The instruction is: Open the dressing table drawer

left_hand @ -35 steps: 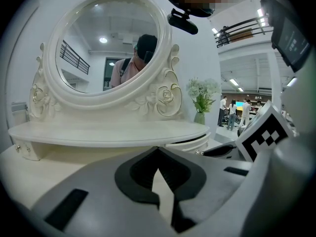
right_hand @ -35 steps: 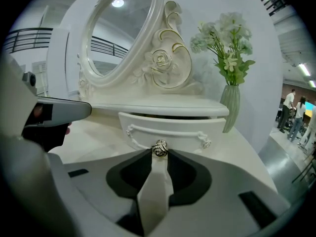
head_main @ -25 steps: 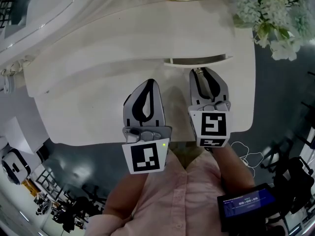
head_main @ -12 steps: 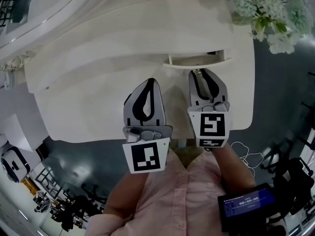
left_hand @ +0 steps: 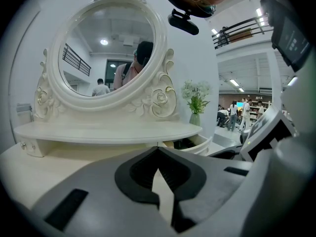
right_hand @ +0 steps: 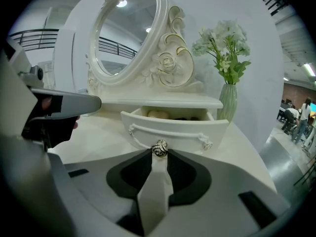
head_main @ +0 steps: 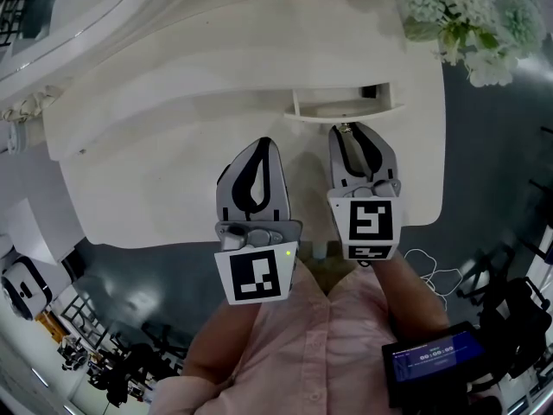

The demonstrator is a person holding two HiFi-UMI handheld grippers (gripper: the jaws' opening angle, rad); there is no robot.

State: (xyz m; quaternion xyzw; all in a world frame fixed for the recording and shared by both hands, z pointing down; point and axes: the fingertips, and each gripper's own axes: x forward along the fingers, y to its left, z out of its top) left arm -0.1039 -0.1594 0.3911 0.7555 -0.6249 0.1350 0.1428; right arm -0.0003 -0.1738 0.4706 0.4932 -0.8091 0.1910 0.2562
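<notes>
The white drawer (right_hand: 173, 127) of the dressing table stands pulled partly out from under the shelf; in the head view the drawer (head_main: 346, 108) juts towards me. Its small metal rose knob (right_hand: 159, 148) sits between the tips of my right gripper (right_hand: 159, 154), which is shut on it. In the head view the right gripper (head_main: 348, 130) reaches the drawer front. My left gripper (head_main: 263, 143) hovers over the table top to the left, tips together, holding nothing. The left gripper view shows the left gripper (left_hand: 158, 149) and the open drawer (left_hand: 197, 144) off to the right.
An oval carved mirror (right_hand: 126, 33) stands at the back of the table. A vase of white flowers (right_hand: 224, 48) sits at the right rear corner, also visible as the flowers (head_main: 467, 15). Pale items (right_hand: 158, 114) lie inside the drawer. The table top (head_main: 155, 171) spreads left.
The drawer has slid further out from under the shelf, from a narrow slit to a clear opening. Both grippers keep nearly the same place in the head view.
</notes>
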